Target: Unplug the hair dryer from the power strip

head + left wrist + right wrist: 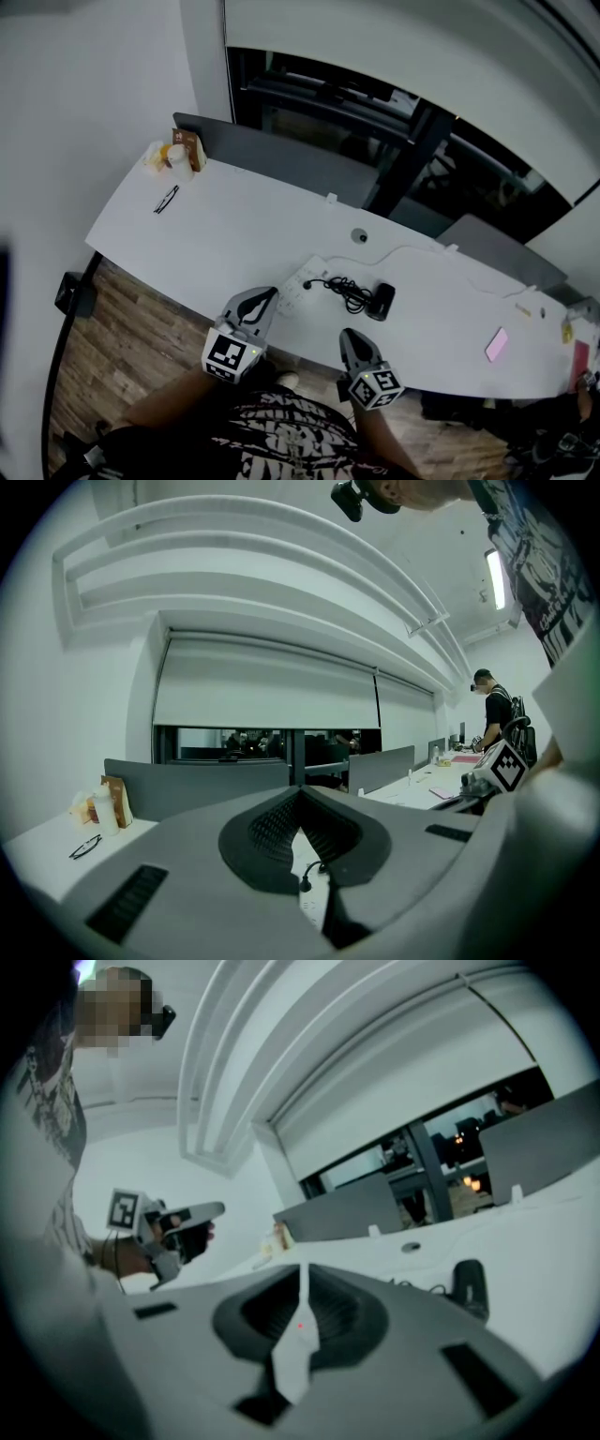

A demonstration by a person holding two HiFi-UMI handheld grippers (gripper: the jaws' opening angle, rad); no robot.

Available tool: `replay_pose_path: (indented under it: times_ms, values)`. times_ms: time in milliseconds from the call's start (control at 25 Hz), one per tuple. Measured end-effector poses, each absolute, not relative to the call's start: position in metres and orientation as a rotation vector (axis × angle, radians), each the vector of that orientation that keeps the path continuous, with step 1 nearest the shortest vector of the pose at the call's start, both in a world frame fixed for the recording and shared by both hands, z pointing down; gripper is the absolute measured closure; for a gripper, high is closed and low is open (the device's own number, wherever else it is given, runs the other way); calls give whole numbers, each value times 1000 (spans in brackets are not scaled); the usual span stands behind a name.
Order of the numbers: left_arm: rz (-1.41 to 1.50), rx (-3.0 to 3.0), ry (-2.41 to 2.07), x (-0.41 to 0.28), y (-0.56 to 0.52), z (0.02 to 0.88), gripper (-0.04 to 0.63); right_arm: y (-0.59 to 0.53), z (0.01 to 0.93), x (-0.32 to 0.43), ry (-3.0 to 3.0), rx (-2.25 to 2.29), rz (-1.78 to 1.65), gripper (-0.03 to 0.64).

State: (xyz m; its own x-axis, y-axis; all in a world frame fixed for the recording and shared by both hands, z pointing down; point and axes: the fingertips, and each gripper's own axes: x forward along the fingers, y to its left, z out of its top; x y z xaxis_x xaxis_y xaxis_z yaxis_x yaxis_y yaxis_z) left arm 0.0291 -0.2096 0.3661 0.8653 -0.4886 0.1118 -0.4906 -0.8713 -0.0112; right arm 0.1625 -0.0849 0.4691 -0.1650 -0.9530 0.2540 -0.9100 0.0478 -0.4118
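A white power strip (298,281) lies near the front edge of the white desk (225,234). A coiled black cord (345,292) runs from it to the black hair dryer (382,301), which lies just to its right. My left gripper (270,295) hovers at the desk's front edge, just left of the strip, with its jaws together and nothing in them. My right gripper (349,335) is below the dryer, off the desk's edge, shut and empty. The right gripper view shows the hair dryer (469,1286) ahead to the right and the left gripper (183,1222) at the left. The cord's plug end (305,885) shows through the left jaws' gap.
A bottle and a brown bag (178,153) stand at the desk's far left corner, with glasses (166,199) beside them. A pink item (496,344) lies at the right. A grey partition (281,155) runs along the back edge. A person (494,714) stands far off.
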Motion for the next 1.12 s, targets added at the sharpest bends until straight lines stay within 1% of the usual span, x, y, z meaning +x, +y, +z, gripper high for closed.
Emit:
replay_pose_path:
  times_ms: [560, 840, 1120]
  values:
    - [219, 3026, -818, 25, -217, 364, 571, -86, 475, 179, 2123, -1976, -777, 568]
    - [375, 2931, -806, 25, -226, 414, 569, -117, 505, 163, 2239, -1996, -799, 568]
    - [509, 2853, -697, 47, -236, 476, 570, -174, 555, 149, 2401, -2028, -821, 566]
